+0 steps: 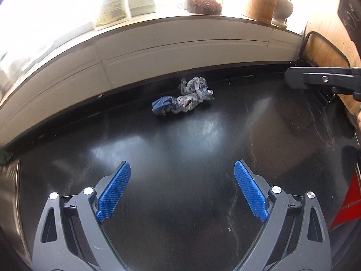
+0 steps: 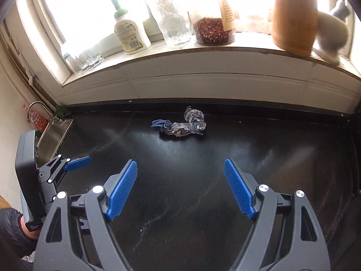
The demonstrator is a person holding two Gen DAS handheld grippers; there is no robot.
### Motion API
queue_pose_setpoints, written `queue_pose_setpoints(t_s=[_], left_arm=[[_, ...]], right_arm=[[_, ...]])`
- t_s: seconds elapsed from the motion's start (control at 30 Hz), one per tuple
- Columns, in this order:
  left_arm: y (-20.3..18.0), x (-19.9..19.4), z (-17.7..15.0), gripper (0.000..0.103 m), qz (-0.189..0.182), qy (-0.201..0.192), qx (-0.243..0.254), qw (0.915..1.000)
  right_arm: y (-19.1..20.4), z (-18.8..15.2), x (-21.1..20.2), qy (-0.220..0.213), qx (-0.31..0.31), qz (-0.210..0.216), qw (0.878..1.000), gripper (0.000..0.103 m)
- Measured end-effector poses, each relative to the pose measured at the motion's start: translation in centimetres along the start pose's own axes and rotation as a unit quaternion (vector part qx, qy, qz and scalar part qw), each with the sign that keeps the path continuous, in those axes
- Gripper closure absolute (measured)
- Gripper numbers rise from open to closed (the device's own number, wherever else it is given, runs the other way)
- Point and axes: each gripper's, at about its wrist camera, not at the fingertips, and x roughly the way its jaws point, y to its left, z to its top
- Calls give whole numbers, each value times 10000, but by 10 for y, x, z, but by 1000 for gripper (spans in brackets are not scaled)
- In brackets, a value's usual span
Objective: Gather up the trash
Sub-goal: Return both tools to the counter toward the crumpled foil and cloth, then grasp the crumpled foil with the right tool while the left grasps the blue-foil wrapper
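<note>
Left wrist view is filled by a black counter [image 1: 180, 140], and the crumpled wrapper [image 1: 183, 97] to be collected is seen lying in the upper middle of the frame, close to the white wall strip below the windowsill [image 1: 158, 22]. The left gripper [image 1: 182, 181] is held at the bottom of the frame with its blue pads wide apart and nothing between them, well short of the wrapper, apparently so that it can be closed around the bulky paper. In the right wrist view the right gripper [image 2: 180, 183] is likewise seen parted and empty, aimed at the same wrapper [image 2: 182, 124] in the middle of the frame. Nothing is found on the counter between pads and wrapper. A sink [image 2: 54, 133] is seen at the left, and a bottle [image 2: 129, 33], a glass vase [image 2: 173, 20] and a jar [image 2: 214, 29] are lined up on the sill above, clear of the reach.
</note>
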Motion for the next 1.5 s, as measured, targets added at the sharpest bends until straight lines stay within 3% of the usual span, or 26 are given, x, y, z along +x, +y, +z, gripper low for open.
queue_pose_setpoints(t_s=[0.33,0.57,0.67,0.7,0.77,0.83,0.93,1.0,1.13,1.5], left_arm=[[17,108,65,13,-276,-51,1051,9941],[14,158,85,13,-730,82,1372,9878],[8,168,87,13,-852,105,1518,9847],[5,169,87,13,-885,105,1548,9839],[1,174,88,20,-926,120,1584,9830],[-4,178,87,45,-973,252,1623,9816],[-13,170,82,62,-959,295,1597,9821],[-18,164,79,69,-916,341,1566,9828],[-34,137,66,69,-752,287,1530,9849],[-55,41,19,69,-392,250,442,9979]], right_arm=[[-26,58,126,621,-148,73,9979,35],[-38,66,183,1027,-124,157,9945,50],[-38,66,193,1121,-124,235,9933,69],[-38,65,194,1131,-132,236,9932,69],[-37,65,190,1052,-136,243,9941,70],[-34,67,178,938,-130,289,9951,71],[-34,69,162,776,-108,293,9965,71],[-33,69,144,637,-46,318,9975,71],[-26,61,104,394,-13,281,9988,71],[-3,-5,12,109,4,117,9999,71]])
